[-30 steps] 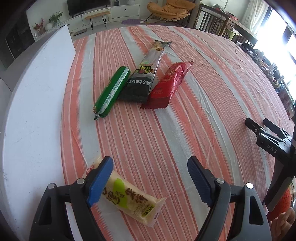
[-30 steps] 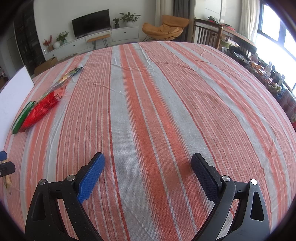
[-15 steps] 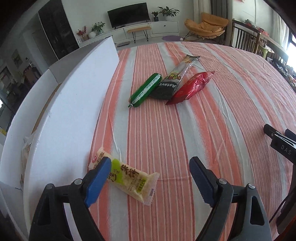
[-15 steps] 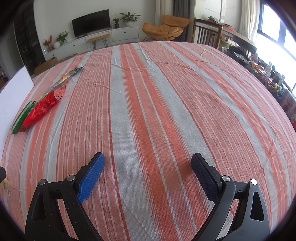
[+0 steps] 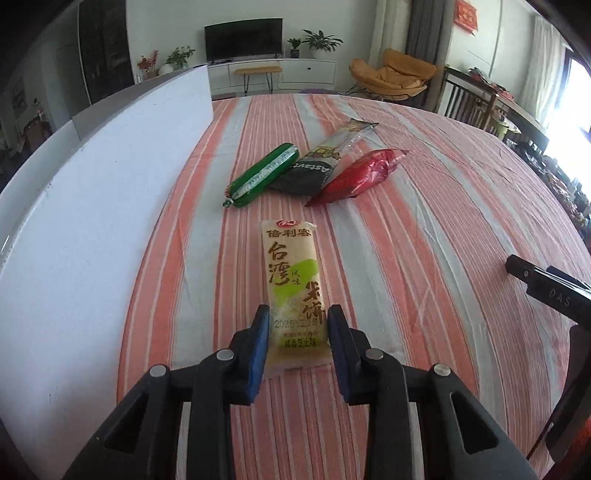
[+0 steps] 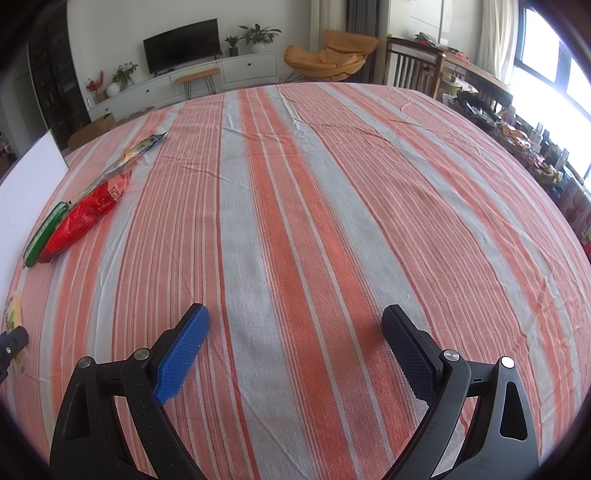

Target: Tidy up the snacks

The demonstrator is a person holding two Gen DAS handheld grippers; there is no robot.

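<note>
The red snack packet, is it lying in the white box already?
No, the red snack packet lies on the striped tablecloth, beside a dark packet and apart from the white box.

This is a home living and dining room. A black flat-screen television (image 6: pixel 181 44) sits on a long white low cabinet (image 6: pixel 207 77) against the far wall, with potted green plants (image 6: pixel 258 35) beside it. An orange cushioned lounge chair (image 6: pixel 328 57) stands in the corner, dark wooden dining chairs (image 6: pixel 413 68) are near the bright window, and an orange-and-grey striped tablecloth (image 6: pixel 332 221) covers the worktop.
</note>
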